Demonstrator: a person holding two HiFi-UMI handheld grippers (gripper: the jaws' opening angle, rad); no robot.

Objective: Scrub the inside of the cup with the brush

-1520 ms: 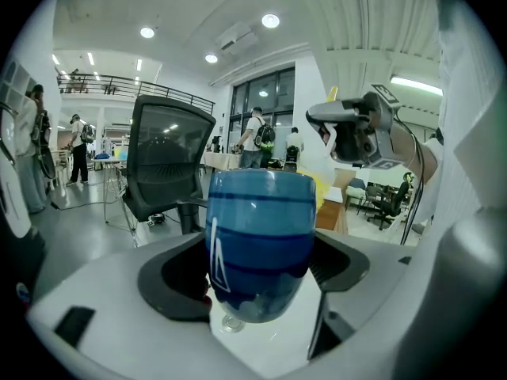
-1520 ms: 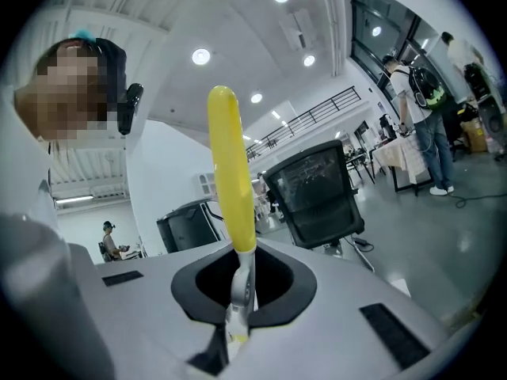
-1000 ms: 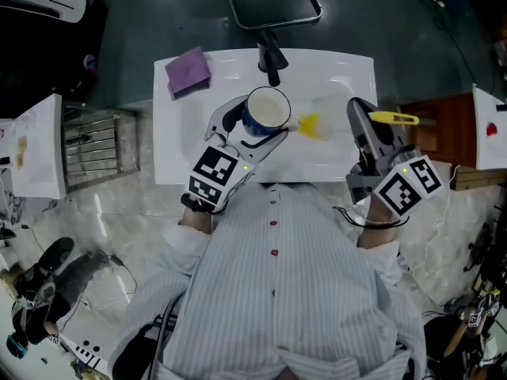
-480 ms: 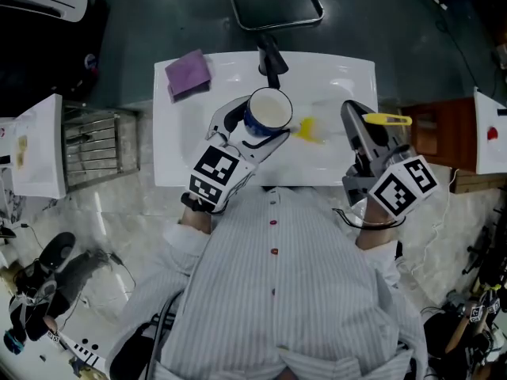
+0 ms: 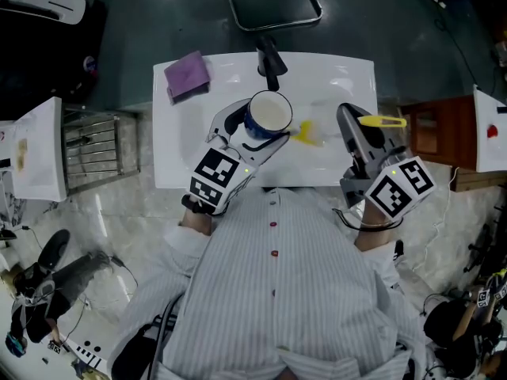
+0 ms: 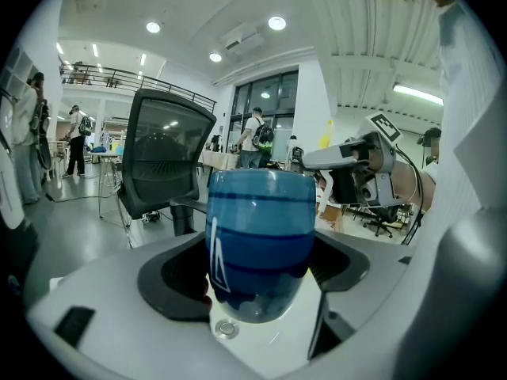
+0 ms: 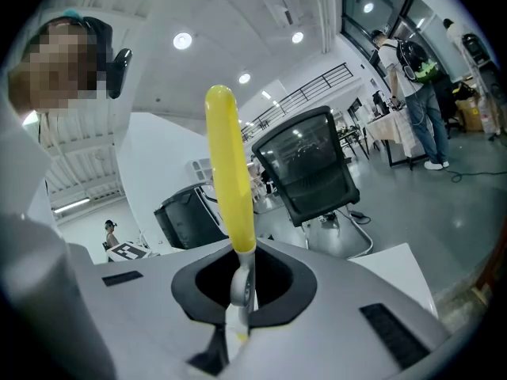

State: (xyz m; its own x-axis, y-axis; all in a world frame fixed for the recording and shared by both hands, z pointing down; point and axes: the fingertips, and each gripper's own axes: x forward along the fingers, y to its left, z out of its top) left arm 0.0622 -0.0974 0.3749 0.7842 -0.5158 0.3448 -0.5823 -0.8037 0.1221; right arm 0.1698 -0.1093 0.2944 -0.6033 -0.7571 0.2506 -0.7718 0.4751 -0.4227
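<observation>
A blue cup (image 5: 268, 114) with a white inside is held mouth-up over the white sink (image 5: 342, 76); my left gripper (image 5: 255, 131) is shut on its body. In the left gripper view the blue cup (image 6: 261, 236) fills the space between the jaws. My right gripper (image 5: 353, 125) is shut on a brush: its yellow handle (image 5: 383, 120) sticks out to the right and its yellow bristle head (image 5: 307, 131) sits just right of the cup, outside it. In the right gripper view the yellow handle (image 7: 230, 176) rises from between the jaws of the right gripper (image 7: 238, 303).
A black faucet (image 5: 269, 58) stands at the sink's far edge, close behind the cup. A purple cloth (image 5: 188, 72) lies on the sink's far left corner. A wire rack (image 5: 91, 149) stands left of the sink, and a chair base (image 5: 273, 2) lies beyond it.
My right gripper has shifted slightly left with the brush, bringing the bristle head a little closer to the cup. The left gripper and the cup have stayed put.
</observation>
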